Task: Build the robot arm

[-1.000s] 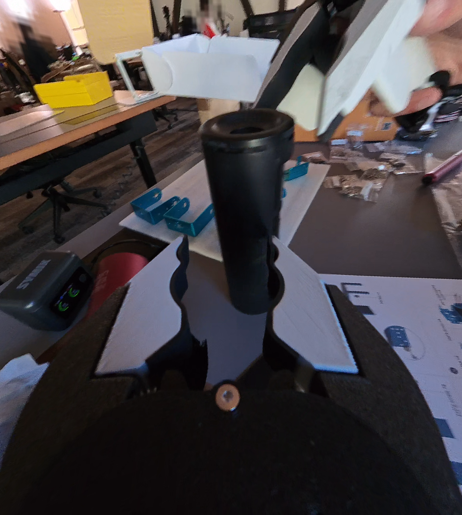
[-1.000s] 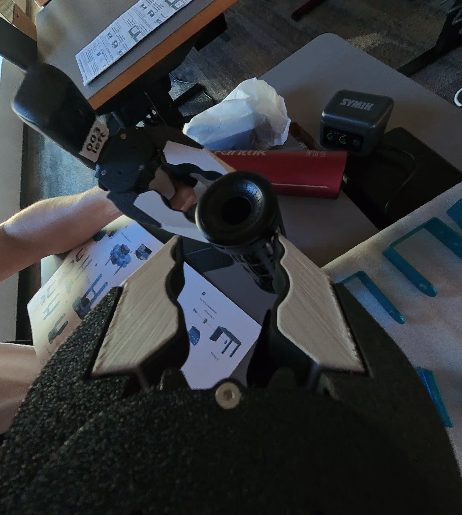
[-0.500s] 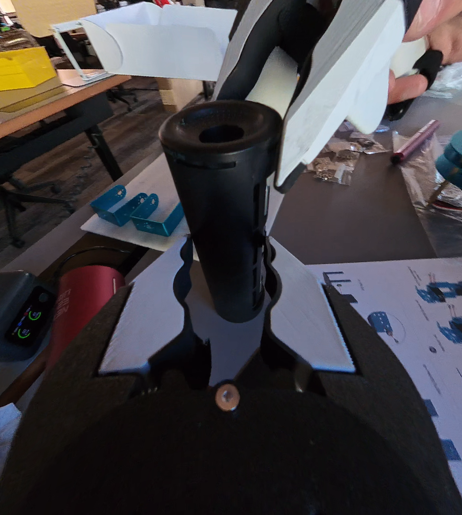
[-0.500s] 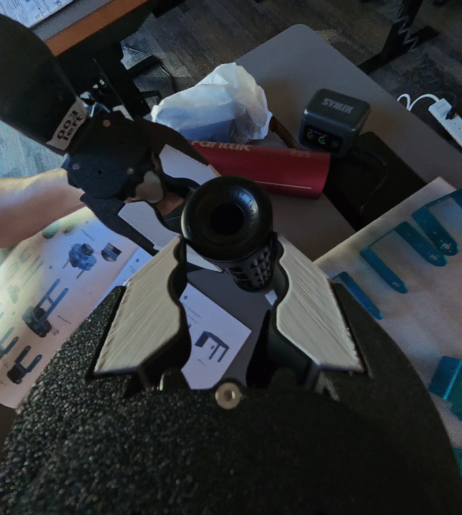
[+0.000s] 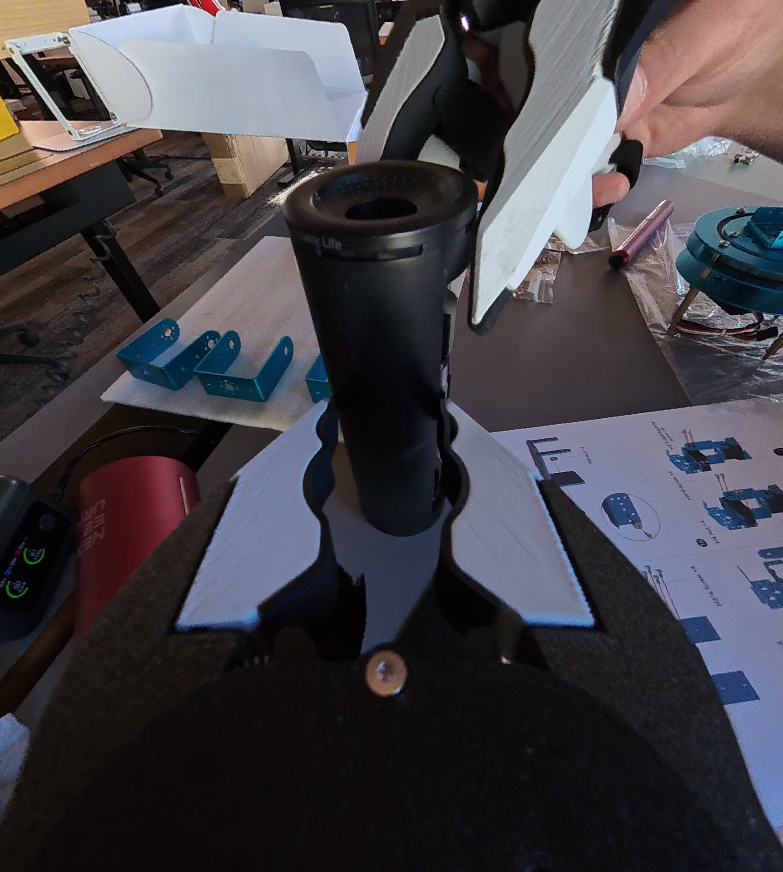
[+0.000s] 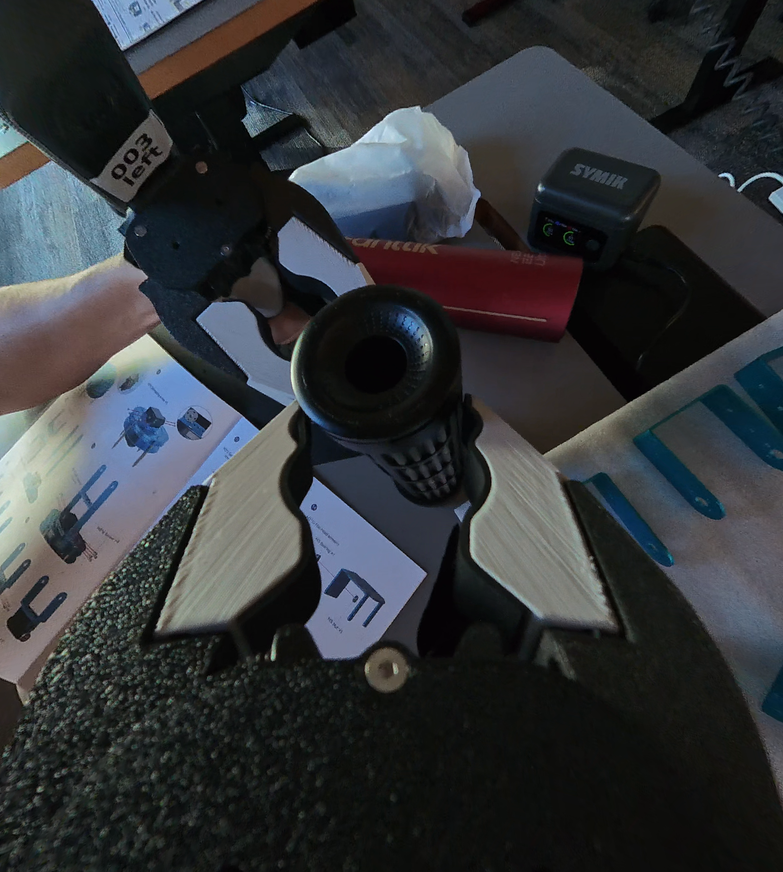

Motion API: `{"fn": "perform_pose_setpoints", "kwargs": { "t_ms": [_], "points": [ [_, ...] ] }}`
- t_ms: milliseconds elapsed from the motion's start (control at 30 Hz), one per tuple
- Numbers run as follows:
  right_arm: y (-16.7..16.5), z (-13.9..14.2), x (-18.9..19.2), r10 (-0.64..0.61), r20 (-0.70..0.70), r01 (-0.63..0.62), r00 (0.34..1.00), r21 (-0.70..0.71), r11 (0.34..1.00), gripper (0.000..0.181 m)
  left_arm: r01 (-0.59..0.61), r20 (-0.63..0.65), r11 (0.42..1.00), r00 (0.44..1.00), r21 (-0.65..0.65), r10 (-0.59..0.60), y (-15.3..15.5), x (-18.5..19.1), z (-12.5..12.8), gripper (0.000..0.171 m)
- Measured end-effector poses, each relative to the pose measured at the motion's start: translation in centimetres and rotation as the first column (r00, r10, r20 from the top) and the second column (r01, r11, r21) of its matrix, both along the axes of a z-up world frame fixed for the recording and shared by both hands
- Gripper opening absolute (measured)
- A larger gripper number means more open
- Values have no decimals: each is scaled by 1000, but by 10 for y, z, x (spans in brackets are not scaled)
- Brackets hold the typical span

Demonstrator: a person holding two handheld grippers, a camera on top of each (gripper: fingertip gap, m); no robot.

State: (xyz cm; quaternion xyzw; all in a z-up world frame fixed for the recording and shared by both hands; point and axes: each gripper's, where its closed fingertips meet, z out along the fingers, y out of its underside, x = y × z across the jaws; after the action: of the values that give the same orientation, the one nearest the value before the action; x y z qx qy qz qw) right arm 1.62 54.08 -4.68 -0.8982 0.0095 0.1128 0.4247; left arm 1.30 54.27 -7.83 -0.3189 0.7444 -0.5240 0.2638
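Black and smooth, a plastic cylinder (image 5: 380,349) stands clenched between the wavy-edged white pads of my left gripper (image 5: 387,453), its hollow, dimpled rim on top. My right gripper (image 6: 382,467) grips a second black tube (image 6: 380,377), knurled along its shaft, with the same dimpled ring around its hole. Both hover over a grey table (image 5: 564,373) where a printed instruction sheet (image 5: 710,542) lies, near blue metal U-brackets (image 5: 210,363) on white foam and a red matte canister (image 6: 474,288).
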Motion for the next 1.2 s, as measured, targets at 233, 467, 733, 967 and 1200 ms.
{"fn": "perform_pose_setpoints", "kwargs": {
  "t_ms": [233, 467, 733, 967, 1200],
  "points": [
    [-5, 4, 0, -75, -13, 75, 997, -41, 996, 61, 10, -14, 1000, 1000, -11, -10, 0, -1, 0, 45],
    [11, 19, 6, 33, 95, -37, 995, 47, 998, 77, -117, -15, 991, 993, 73, 118, -20, 17, -1, 67],
    [11, 16, -6, 15, 78, -15, 997, 0, 1000, 65, -38, -60, 998, 997, 57, 41, -17, 12, -1, 56],
    [8, 16, -5, 15, 124, -12, 992, -29, 1000, 63, 10, -101, 997, 995, 75, -2, -7, 1, -1, 50],
    [6, 15, 0, -106, 85, 112, 991, -69, 991, 60, -76, -68, 996, 995, 47, 79, -5, 5, 1, 63]
  ]
}}
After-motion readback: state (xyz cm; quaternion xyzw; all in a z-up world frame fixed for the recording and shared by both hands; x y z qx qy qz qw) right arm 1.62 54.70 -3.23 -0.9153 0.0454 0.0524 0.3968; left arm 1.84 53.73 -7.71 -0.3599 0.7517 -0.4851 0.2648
